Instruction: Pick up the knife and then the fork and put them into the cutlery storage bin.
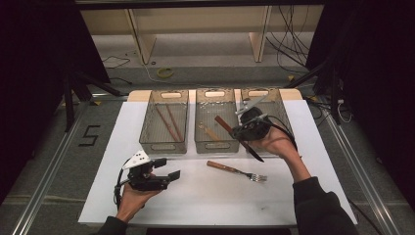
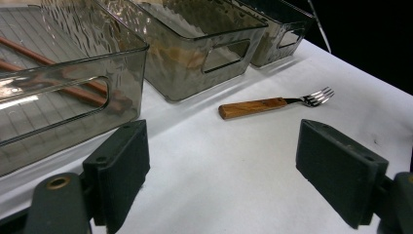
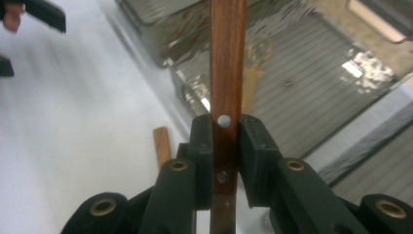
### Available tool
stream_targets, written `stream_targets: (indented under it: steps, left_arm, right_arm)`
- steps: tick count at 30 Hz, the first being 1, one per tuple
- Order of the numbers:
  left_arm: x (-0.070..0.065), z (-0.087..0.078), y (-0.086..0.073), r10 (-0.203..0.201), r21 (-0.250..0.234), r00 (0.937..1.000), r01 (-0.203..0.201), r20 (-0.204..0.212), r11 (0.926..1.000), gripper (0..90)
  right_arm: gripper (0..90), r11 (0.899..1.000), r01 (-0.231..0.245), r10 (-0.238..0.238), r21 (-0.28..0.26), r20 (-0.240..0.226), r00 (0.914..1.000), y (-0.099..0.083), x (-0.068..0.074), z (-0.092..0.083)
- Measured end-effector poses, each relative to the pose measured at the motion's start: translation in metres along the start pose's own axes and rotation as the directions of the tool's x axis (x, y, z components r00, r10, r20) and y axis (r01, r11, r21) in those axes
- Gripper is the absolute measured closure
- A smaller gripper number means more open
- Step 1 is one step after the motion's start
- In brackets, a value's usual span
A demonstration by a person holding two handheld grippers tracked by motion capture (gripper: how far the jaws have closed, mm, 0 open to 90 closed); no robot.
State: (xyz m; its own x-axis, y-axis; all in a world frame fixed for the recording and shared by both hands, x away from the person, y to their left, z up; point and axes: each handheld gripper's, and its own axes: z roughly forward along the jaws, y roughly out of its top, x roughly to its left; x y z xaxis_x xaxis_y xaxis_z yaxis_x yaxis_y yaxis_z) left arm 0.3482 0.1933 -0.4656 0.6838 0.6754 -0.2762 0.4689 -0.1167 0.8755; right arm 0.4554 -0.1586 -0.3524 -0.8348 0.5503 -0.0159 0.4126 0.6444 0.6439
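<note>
Wooden-handled knife (image 3: 227, 87), probably a table knife, sits clamped in the right gripper (image 3: 225, 141) above the middle bin (image 1: 215, 142); lower it level. Left gripper (image 2: 238, 170) gapes.

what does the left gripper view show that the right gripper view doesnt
Left gripper view: the left gripper with jaws wide apart and nothing between them, the whole fork lying on the white table, and chopsticks in the nearest bin. Right gripper view: the right gripper clamped on a wooden-handled knife with two rivets. Both: the smoky clear bins and the white table.
</note>
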Motion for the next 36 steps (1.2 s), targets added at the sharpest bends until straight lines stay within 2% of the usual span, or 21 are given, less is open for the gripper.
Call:
stream_targets:
  steps: [9,14,20,23,36]
  left_arm:
    - [0.0,0.0,0.0,-0.002,-0.003,1.0,0.002,-0.001,1.0,19.2]
    - [0.0,0.0,0.0,-0.003,-0.005,1.0,0.003,0.0,1.0,19.1]
    - [0.0,-0.001,0.0,-0.003,-0.006,1.0,0.003,-0.001,1.0,19.1]
    - [0.0,0.0,0.0,-0.003,-0.006,1.0,0.003,-0.001,1.0,19.1]
    - [0.0,0.0,0.0,-0.008,-0.009,1.0,0.008,0.0,0.9999,19.1]
  right_arm:
    - [77.7,0.996,-0.075,0.078,-0.056,0.054,0.9955,0.011,-0.027,-0.022]
    - [77.8,0.992,-0.108,0.115,-0.071,0.102,0.9881,0.014,-0.043,-0.03]
    - [77.7,0.987,-0.134,0.144,-0.084,0.128,0.9812,0.016,-0.054,-0.035]
    - [77.7,0.984,-0.155,0.167,-0.091,0.155,0.9737,0.017,-0.063,-0.037]
    - [77.7,0.969,-0.222,0.24,-0.105,0.212,0.9472,0.012,-0.09,-0.033]
